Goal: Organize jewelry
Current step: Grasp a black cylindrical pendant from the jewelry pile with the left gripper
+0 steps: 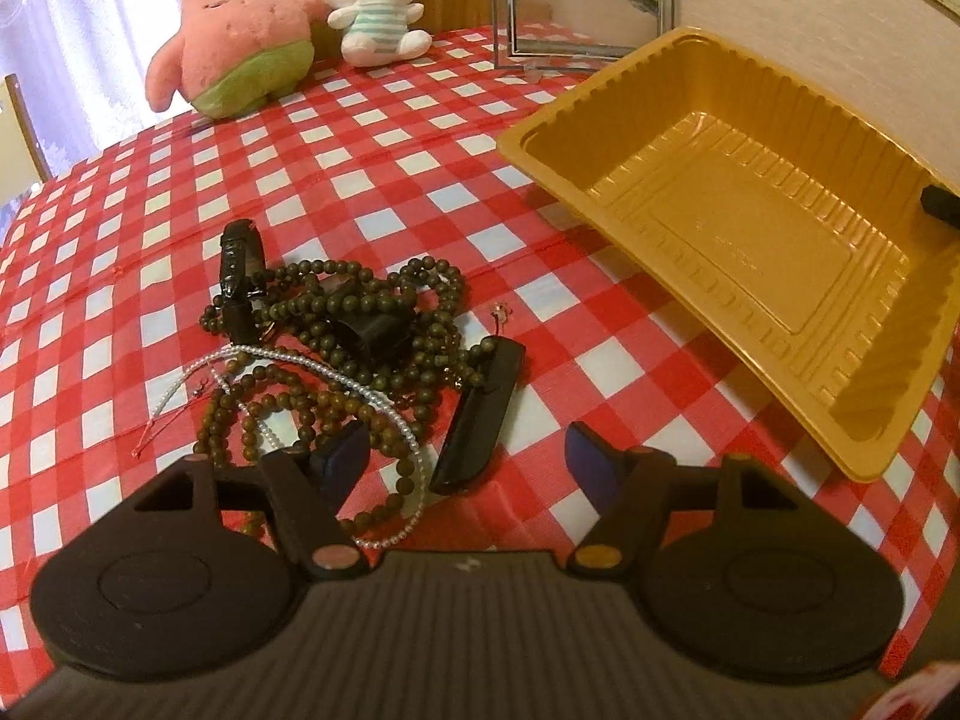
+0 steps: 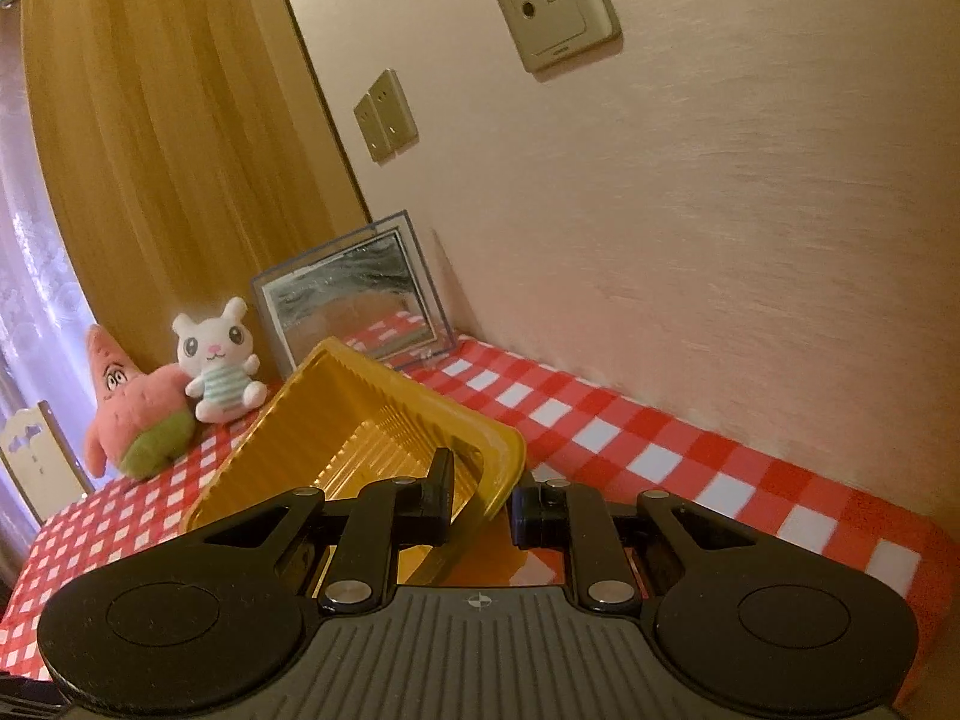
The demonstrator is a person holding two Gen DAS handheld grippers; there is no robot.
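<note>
Covering the table, red-checked cloth [image 1: 372, 138] beside a pink wall [image 2: 750, 240].

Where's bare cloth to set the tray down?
Free: checked cloth between the bead pile and yellow tray, and the stretch behind the pile toward the plush toys. Crowded: beads right at the left gripper.

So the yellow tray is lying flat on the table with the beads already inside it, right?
Not quite. The yellow tray is empty; the beads lie in a heap on the checked tablecloth beside it, as the left wrist view shows. The right tool grips the tray's rim, tilting it.
</note>
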